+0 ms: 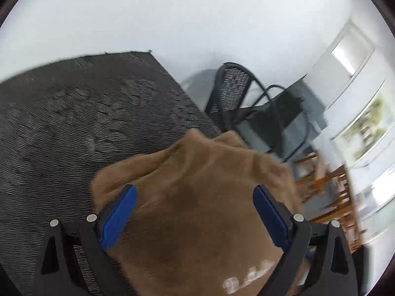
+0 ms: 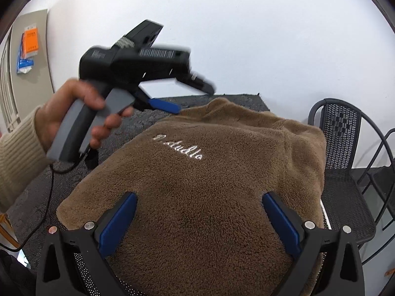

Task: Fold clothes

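fleece (image 2: 197, 185) lying folded on table (image 1: 74, 111) | both grippers hovering, fingers wide, gripping nothing | likely releasing after fold

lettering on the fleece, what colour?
White script on the brown fleece, clearest in the right wrist view: lettering.

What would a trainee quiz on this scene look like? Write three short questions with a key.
1. True or false: the right gripper is clamped on the brown fleece garment.
2. What colour is the embroidered script on the garment?
A white
B red
C black
3. Fill in: the left gripper has its fingers ____.

Key:
1. False; its fingers are spread apart over the fleece.
2. A.
3. Open.
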`<action>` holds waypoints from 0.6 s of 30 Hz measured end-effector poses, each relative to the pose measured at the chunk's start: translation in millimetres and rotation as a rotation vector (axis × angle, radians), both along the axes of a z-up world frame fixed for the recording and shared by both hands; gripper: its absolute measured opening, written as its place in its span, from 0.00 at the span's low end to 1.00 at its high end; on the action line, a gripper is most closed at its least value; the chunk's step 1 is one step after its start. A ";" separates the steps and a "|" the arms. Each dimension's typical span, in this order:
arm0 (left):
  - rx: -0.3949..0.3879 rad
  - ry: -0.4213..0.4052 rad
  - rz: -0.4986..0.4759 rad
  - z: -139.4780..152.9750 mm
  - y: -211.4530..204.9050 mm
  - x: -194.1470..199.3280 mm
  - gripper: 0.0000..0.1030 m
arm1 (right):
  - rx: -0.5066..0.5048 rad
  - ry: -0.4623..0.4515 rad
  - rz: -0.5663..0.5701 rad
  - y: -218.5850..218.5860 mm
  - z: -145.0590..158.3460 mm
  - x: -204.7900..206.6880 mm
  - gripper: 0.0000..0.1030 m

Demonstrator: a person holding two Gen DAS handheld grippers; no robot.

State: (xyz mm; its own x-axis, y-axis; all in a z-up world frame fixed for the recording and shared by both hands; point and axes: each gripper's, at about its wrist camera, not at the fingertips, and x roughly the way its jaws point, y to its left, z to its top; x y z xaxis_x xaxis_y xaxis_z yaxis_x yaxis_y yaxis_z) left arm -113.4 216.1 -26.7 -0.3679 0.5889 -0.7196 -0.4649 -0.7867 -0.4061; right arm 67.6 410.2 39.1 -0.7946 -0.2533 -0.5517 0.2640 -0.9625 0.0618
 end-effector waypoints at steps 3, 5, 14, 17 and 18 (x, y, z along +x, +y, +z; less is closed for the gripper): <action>-0.075 0.006 -0.030 -14.6 0.9 1.7 0.94 | -0.022 0.022 -0.018 9.2 16.6 0.8 0.99; -0.114 0.031 -0.045 -21.2 4.8 0.9 0.94 | -0.065 0.031 -0.029 19.2 30.3 -5.0 0.99; -0.125 0.065 -0.060 -32.1 1.7 -0.6 0.99 | -0.042 -0.130 -0.007 18.6 16.7 -59.8 0.99; -0.128 0.074 -0.073 -37.1 0.3 -1.1 0.99 | 0.057 -0.164 0.031 4.5 -3.5 -64.2 0.99; -0.135 0.083 -0.077 -38.0 1.3 -0.5 0.99 | 0.049 -0.163 0.032 6.0 -5.9 -63.7 0.99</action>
